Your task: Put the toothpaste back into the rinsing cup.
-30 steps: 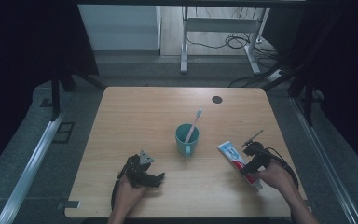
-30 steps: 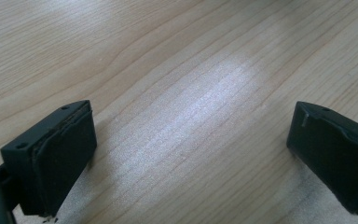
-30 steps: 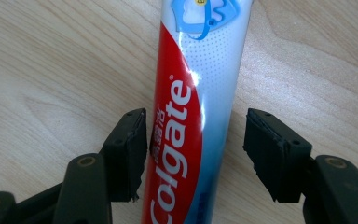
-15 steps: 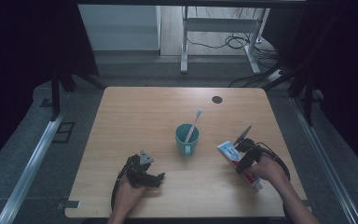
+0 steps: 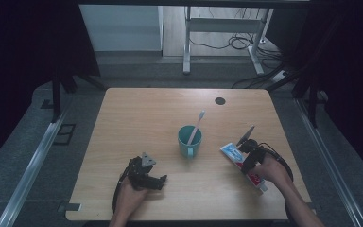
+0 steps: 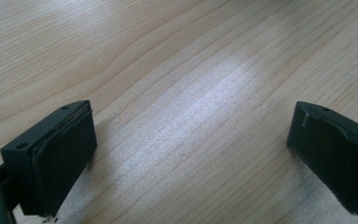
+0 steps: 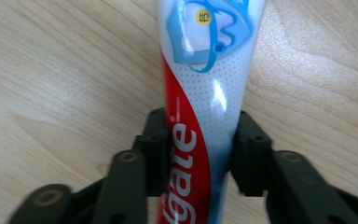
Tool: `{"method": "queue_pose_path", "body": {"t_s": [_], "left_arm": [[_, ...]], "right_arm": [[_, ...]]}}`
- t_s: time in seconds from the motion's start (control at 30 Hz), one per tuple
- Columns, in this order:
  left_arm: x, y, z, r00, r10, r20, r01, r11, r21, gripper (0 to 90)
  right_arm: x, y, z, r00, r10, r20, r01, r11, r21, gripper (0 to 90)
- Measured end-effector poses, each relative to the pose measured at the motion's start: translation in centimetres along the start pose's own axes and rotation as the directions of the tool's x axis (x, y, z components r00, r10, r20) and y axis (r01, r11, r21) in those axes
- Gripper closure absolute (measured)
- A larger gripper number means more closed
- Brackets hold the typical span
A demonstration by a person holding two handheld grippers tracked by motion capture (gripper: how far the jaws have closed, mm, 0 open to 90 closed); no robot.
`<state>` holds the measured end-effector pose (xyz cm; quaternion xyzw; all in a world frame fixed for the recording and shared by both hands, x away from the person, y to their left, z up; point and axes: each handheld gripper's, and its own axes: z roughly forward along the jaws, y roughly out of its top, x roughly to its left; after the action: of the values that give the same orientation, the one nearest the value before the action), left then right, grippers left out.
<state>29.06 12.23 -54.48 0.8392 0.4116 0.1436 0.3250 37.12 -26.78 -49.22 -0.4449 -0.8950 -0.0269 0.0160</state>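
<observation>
1. Two jaws of my right gripper point(image 7: 196, 154) have just been closing; they now pinch the toothpaste tube point(image 7: 204, 93), which lies flat near the table's point(image 5: 146, 113) right edge.
2. My right hand point(image 5: 270, 170) angles forward-left, low.
3. My left gripper point(image 6: 191, 154) rests spread wide on bare wood.

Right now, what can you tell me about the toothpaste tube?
The toothpaste tube is soft, shiny plastic, white with a red stripe, white letters and a blue picture. It lies flat on the wooden table, to the right of the teal cup. The right tongs have just been closing on it, and their black pads now press against both its sides.
</observation>
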Motion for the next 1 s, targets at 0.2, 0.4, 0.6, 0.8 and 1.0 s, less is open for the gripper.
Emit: {"method": "queue_pose_path", "body": {"t_s": [0.2,0.4,0.6,0.8,1.0], "left_arm": [[0.0,0.0,0.0,1.0,0.0,0.0,0.0,1.0,0.0,1.5],[0.0,0.0,0.0,1.0,0.0,-0.001,0.0,1.0,0.0,1.5],[0.0,0.0,0.0,1.0,0.0,0.0,0.0,1.0,0.0,1.5],[0.0,0.0,0.0,1.0,0.0,0.0,0.0,1.0,0.0,1.5],[0.0,0.0,0.0,1.0,-0.002,0.0,0.002,1.0,-0.002,1.5]], "right_arm": [[0.0,-0.4,-0.3,0.9998,-0.019,0.002,0.019,0.9996,-0.021,69.3],[-0.1,-0.7,-0.4,0.9997,-0.025,-0.006,0.025,0.9983,-0.052,70.2],[-0.3,-1.2,-0.8,0.9991,-0.035,-0.022,0.033,0.9934,-0.11,70.4],[-0.3,-1.6,-1.8,0.9981,-0.051,-0.034,0.044,0.9827,-0.18,70.7],[-0.3,-2.2,-2.8,0.9977,-0.053,-0.042,0.04,0.9631,-0.266,70.9]]}}
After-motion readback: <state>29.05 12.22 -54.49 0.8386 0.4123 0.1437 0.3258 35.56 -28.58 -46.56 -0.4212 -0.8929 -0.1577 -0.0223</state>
